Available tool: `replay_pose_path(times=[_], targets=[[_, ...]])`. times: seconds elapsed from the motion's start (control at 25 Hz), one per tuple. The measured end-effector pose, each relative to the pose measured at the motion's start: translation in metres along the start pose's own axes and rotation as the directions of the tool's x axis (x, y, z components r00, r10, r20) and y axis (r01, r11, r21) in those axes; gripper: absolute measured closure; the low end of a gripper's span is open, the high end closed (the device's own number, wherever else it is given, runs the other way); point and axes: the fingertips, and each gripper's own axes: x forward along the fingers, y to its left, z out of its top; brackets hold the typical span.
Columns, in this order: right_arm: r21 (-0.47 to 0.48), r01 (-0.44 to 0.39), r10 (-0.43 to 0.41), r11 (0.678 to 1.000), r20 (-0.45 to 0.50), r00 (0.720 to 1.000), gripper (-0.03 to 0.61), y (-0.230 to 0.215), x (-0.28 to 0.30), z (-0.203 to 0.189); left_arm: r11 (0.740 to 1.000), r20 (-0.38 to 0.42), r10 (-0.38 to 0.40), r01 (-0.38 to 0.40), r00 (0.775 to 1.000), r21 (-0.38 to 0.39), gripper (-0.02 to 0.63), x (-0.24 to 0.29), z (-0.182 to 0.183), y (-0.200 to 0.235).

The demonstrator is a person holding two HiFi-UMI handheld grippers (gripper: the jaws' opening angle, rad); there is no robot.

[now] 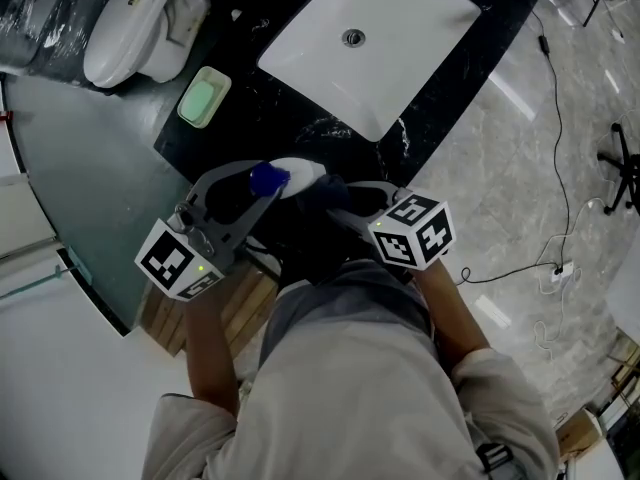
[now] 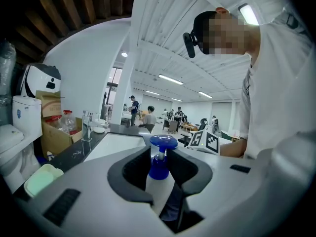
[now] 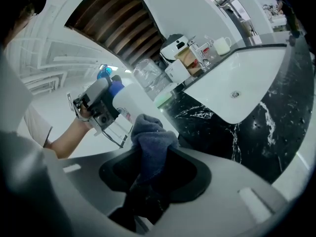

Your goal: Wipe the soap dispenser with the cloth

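From the head view, both forearms reach forward from the body over the edge of the black counter [image 1: 215, 128]. The left gripper [image 1: 262, 186] is clamped on the white soap dispenser [image 1: 298, 174], held in the air just short of the counter with its blue pump [image 1: 268, 179] between the jaws. The right gripper [image 1: 335, 196] comes in close beside it with a dark cloth [image 1: 318, 208] pinched in its jaws. Further back, the white sink [image 1: 400, 58] is set in the counter, and a green soap dish [image 1: 204, 98] lies to its left.

In the left gripper view, the jaws stand partly apart, pressed on the bottle's sides below the pump. The lower body is cut off.

In the right gripper view, the jaws are nearly together on the bunched cloth. Its upper end reaches the bottle's side, but contact is hard to make out.
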Motion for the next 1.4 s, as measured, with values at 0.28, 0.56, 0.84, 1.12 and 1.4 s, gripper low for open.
replay_pose_path(times=[0.28,0.56,0.84,1.12,1.4], targets=[[0.041,0.016,-0.016,0.999,-0.015,1.0,0.433,-0.015,-0.002,0.002,1.0,0.028,-0.01,0.011,1.0,-0.017,0.514,-0.001,-0.001,0.0],[0.006,0.001,0.0,1.0,-0.049,0.999,0.433,-0.014,-0.002,0.008,1.0,0.041,-0.019,0.02,0.999,-0.012,0.514,-0.001,-0.002,-0.002],[-0.052,-0.008,0.005,0.999,-0.055,0.998,0.433,-0.004,-0.01,0.016,1.0,0.046,-0.022,0.023,0.999,-0.016,0.514,-0.001,-0.001,-0.002],[-0.102,-0.009,0.006,0.995,-0.027,1.0,0.433,0.006,-0.019,0.027,0.999,0.059,-0.022,0.023,0.998,-0.025,0.513,-0.002,-0.001,-0.001],[-0.112,-0.022,0.023,0.993,0.004,1.0,0.434,0.014,-0.026,0.035,0.999,0.062,-0.025,0.026,0.998,-0.03,0.513,-0.001,0.0,-0.002]])
